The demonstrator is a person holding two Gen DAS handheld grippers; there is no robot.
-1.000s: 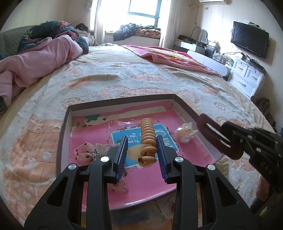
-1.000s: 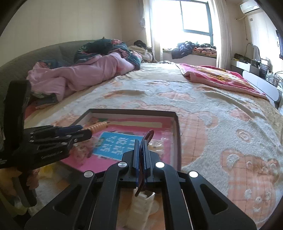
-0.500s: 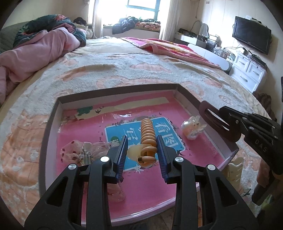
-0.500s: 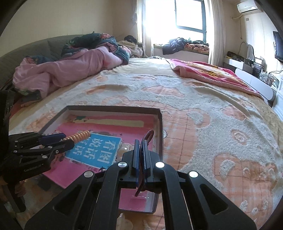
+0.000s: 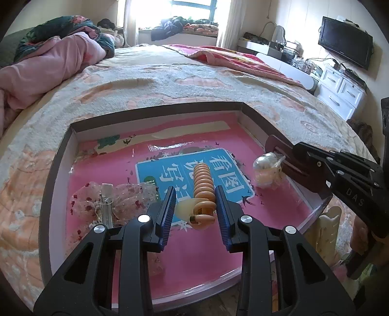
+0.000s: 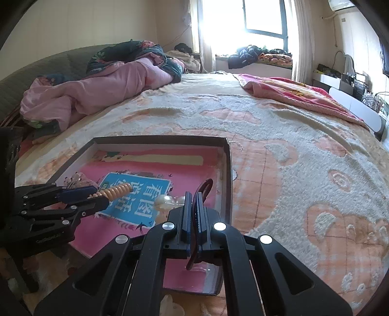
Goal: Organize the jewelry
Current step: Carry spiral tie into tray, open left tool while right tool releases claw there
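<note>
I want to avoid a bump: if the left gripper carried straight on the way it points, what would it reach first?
Probably the pink floor of the tray, near its blue label; the left gripper already holds the orange spiral clip. Depth is uncertain.

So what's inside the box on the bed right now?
In the box: a sheer bow clip, a pearl piece and a pink sheet with a blue label. The claws cover part of the floor.

Both wrist fisheyes sit close above the tray (image 5: 58,155), tilted down along their fingers, facing across the bed (image 6: 279,136) toward the window (image 6: 265,17). Left view shows the right gripper (image 5: 279,155) at its right edge; right view shows the left gripper (image 6: 102,194) at left. Both share tray, bed, window.
</note>
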